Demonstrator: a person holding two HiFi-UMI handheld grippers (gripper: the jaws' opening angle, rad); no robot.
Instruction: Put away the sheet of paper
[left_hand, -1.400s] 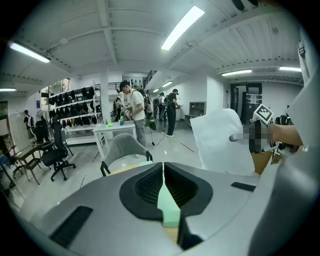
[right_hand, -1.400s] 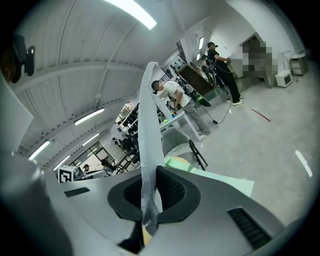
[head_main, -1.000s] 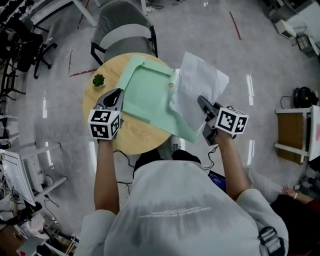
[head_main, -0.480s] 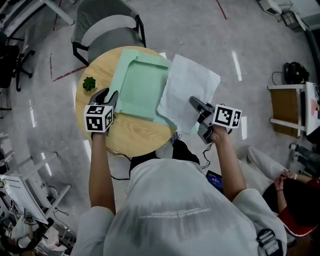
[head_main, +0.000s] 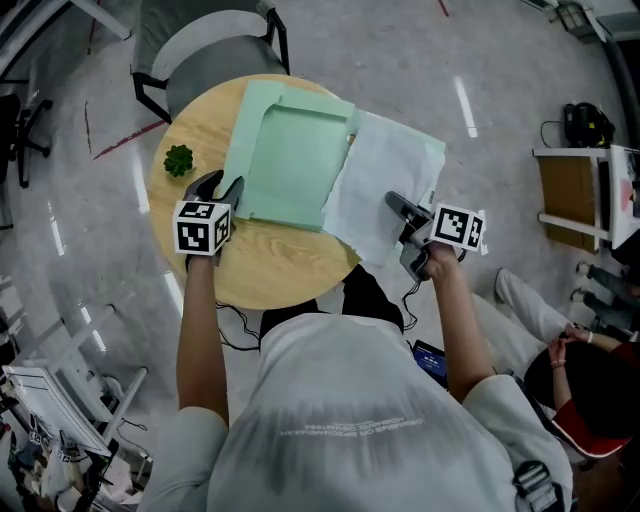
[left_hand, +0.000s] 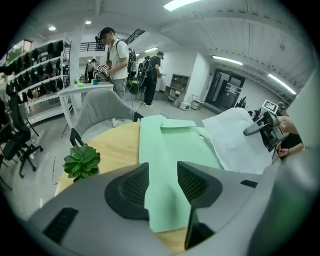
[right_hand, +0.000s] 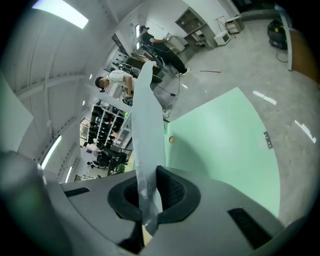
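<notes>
The right gripper (right_hand: 150, 194) is clamped tight on the near edge of the sheet of paper (head_main: 385, 180); in its own view the sheet stands up edge-on from between the pads. The left gripper (left_hand: 162, 182) has its jaws opening. The near left edge of the green folder (head_main: 295, 150) runs between them, but the pads stand clear of it on both sides.

The sheet lies to the right of the folder. Its left edge is at the folder's right edge, and its right part reaches past the rim of the round wooden table (head_main: 265, 265). A small potted plant (head_main: 179, 159) sits on the far left of the table, apart from the folder. A grey chair (head_main: 205, 50) stands beyond the far side.

The sheet looks thin, light and limp. It will likely sag away from any single pinch, crease easily, and could tear if tugged against the folder's edge. An edge hold like the present one seems the right place, with the free end led in flat and slowly. The folder seems stiffer and smooth, so it may slide on the wood unless the left gripper steadies it.
</notes>
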